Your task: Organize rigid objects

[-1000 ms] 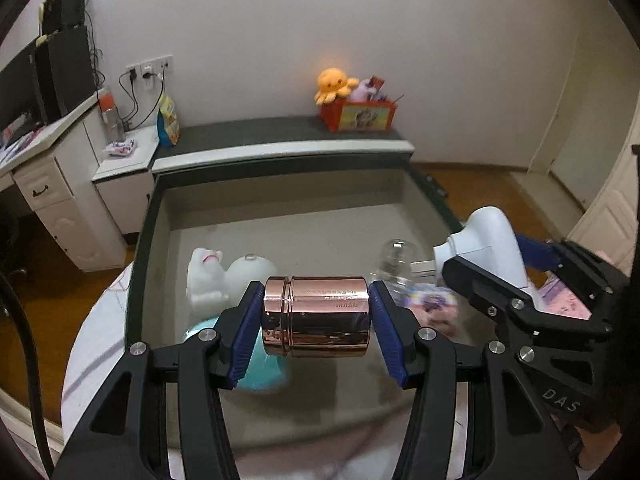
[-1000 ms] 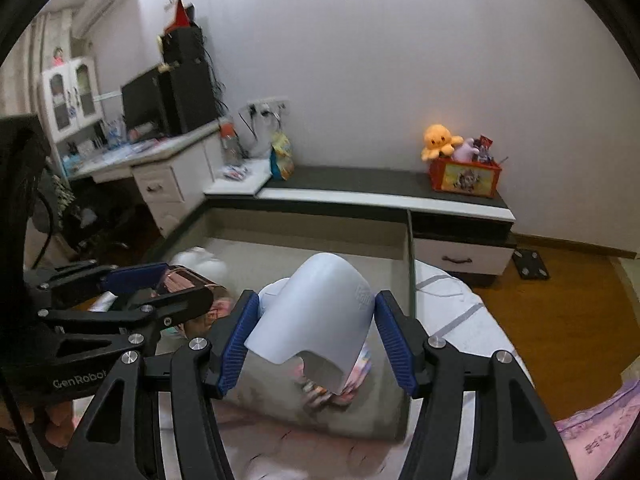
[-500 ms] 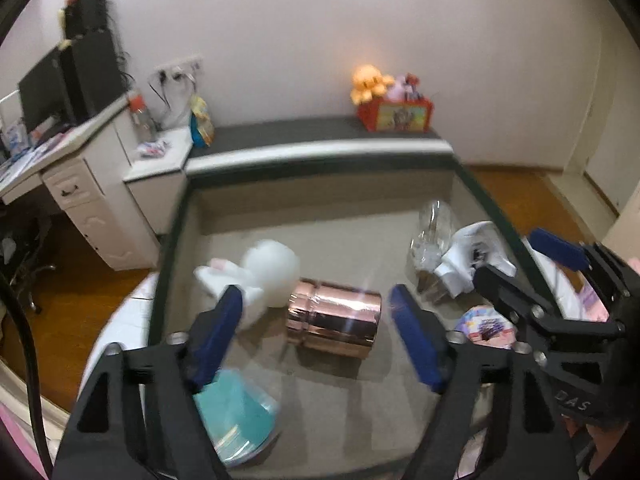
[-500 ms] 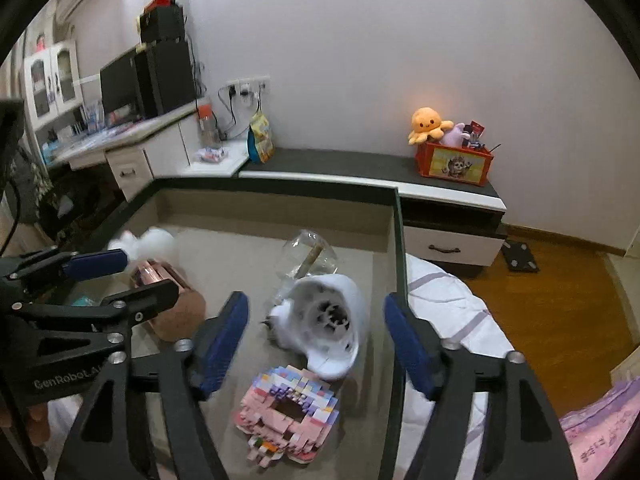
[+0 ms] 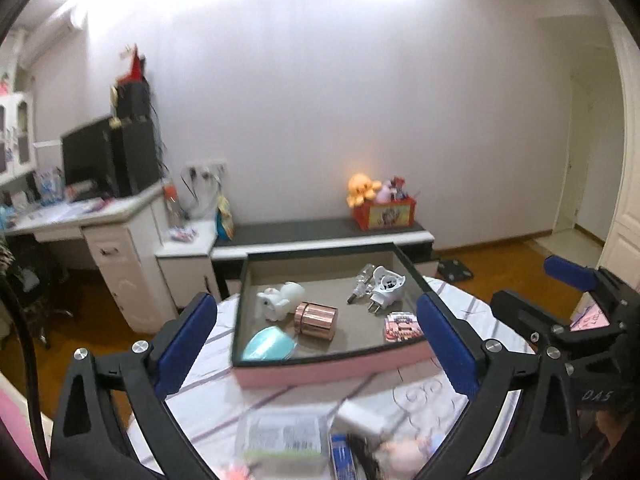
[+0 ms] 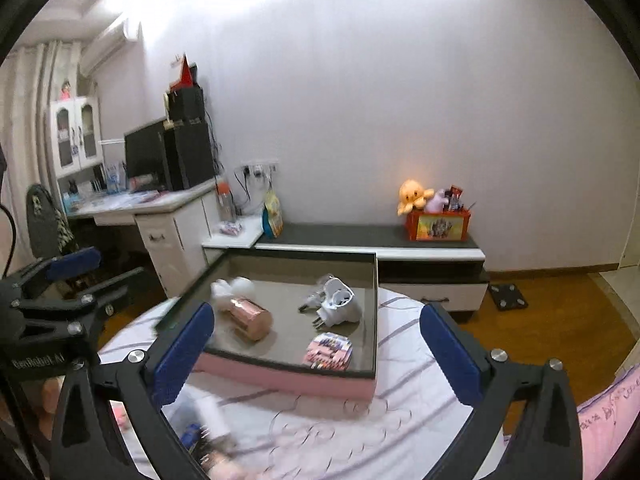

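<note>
While just opened, both jaws empty, copper canister (image 5: 316, 319) in pink tray (image 5: 332, 372)

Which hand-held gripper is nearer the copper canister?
Left. The left hand-held gripper faces the copper canister in the tray; the right hand-held gripper is offset toward the white plug adapter.

Left gripper (image 5: 316, 344), clamped on the copper canister (image 5: 316, 319) a second ago, has just been opening its jaws; nothing sits between them, and the canister lies on its side in the pink tray (image 5: 332, 372). Right gripper (image 6: 316, 354) likewise released the white adapter (image 6: 340, 303), now in the tray. Both have drawn back.
</note>
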`<state>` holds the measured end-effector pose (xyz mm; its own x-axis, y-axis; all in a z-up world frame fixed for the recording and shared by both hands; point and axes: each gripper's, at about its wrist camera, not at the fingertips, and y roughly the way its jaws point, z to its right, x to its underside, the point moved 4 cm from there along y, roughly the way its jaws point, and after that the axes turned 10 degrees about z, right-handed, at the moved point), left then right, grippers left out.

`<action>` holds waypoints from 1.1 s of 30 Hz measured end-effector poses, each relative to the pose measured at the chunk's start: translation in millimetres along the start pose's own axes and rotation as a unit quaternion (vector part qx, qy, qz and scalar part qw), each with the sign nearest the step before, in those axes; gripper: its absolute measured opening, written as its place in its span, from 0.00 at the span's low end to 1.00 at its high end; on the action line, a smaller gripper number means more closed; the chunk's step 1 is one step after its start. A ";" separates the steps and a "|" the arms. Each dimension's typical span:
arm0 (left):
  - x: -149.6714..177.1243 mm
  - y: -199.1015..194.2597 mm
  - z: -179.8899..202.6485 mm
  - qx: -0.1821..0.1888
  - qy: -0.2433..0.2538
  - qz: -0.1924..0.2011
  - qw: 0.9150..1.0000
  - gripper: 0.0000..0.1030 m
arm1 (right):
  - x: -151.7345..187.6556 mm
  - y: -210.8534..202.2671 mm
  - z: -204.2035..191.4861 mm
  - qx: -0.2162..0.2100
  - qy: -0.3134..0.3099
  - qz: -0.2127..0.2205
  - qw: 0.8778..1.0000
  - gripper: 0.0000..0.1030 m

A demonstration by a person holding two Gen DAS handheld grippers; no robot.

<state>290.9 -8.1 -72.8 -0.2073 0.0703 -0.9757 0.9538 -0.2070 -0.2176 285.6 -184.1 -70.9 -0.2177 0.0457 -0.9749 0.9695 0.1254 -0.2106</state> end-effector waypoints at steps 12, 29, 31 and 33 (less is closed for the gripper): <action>0.6 -131.4 5.3 -0.023 0.004 0.058 0.998 0.99 | -6.6 -134.3 -35.4 0.013 -0.025 0.066 0.997 1.00; -1.8 -205.6 13.4 -0.075 0.019 0.114 0.990 0.99 | -2.0 -210.3 -55.8 0.007 -0.041 0.105 0.994 1.00; -1.1 -206.1 13.1 -0.074 0.017 0.113 0.991 0.99 | -1.3 -210.3 -56.4 0.005 -0.040 0.104 0.994 1.00; -0.5 -207.2 12.6 -0.074 0.016 0.113 0.991 0.99 | -0.8 -210.1 -56.8 0.005 -0.040 0.105 0.994 1.00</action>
<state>90.6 22.5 -27.6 0.0208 0.0695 -0.9974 0.9971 -0.0748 0.0156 75.7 -154.2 -21.8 -0.0020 -0.0091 -1.0000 0.9937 0.1119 -0.0030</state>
